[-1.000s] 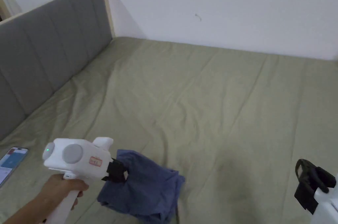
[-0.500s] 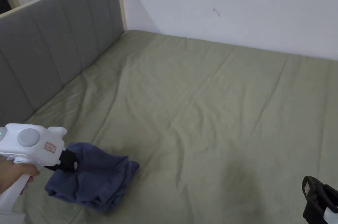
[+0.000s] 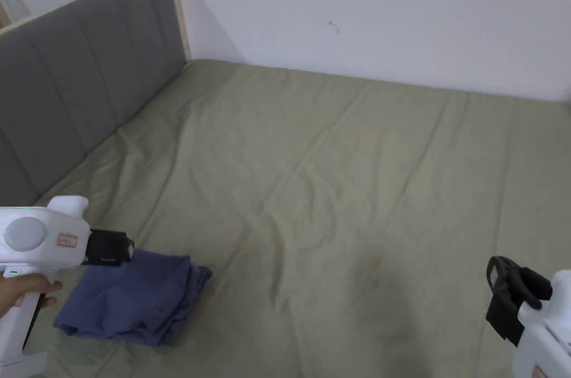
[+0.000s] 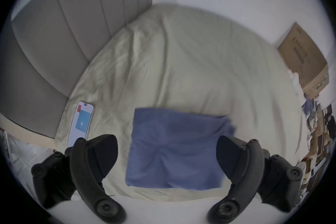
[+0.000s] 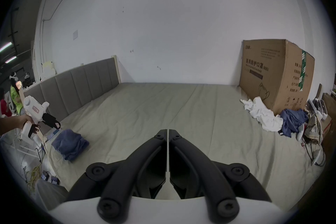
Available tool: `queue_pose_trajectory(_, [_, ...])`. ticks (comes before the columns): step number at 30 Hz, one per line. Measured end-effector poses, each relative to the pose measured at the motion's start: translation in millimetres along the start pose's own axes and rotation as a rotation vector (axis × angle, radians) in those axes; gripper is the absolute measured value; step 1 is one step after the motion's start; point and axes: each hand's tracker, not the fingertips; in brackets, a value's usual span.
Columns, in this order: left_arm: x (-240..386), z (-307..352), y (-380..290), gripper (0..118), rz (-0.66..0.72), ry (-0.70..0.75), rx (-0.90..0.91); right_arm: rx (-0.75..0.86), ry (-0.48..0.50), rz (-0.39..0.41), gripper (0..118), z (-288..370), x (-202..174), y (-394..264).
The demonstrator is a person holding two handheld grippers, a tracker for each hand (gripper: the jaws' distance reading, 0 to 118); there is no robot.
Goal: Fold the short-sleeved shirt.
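Phone (image 4: 81,124) lies on bed sheet (image 3: 334,173) by the headboard (image 3: 72,89). Left gripper (image 3: 114,247) hangs just above folded blue shirt (image 3: 131,298), jaws wide apart, not touching it. Shirt sits at near-left edge of bed. Right gripper (image 5: 168,132) far right, jaws together, empty, well apart from shirt

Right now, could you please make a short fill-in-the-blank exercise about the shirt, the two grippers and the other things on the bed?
1. The folded shirt is ____ in colour.
2. The left gripper has its jaws ____, with nothing between them.
3. The right gripper has its jaws ____.
4. Between the shirt and the headboard, a ____ lies on the bed sheet.

Missing words: blue; open; shut; phone
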Motion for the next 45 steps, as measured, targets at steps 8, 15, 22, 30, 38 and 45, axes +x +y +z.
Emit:
queue_pose_trajectory(8, [72.5,120.4,7.0,118,0.016,-0.017,0.452,0.103,-0.021,0.034,4,42.1,22.1,46.4])
queue_pose_trajectory(15, [143.0,183.7,5.5,118,0.062,-0.105,0.671,0.175,-0.050,0.045,4,70.6,46.4,71.4])
queue_pose_trajectory(22, [237.7,203.1,-27.3,118,0.027,-0.016,0.930,0.235,-0.103,0.059,4,91.3,68.6,82.6])
queue_pose_trajectory(30, [305.5,187.4,-63.5,80,-0.039,-0.057,1.051,0.289,-0.192,0.084,4,112.8,88.7,79.7])
queue_pose_trajectory(38, [341.2,166.1,-80.2,6,-0.094,-0.171,1.011,0.314,-0.261,0.087,4,119.1,99.9,73.9])
queue_pose_trajectory(45, [355.1,156.7,-86.8,6,-0.166,-0.174,0.979,0.310,-0.268,0.065,4,117.6,103.8,71.1])
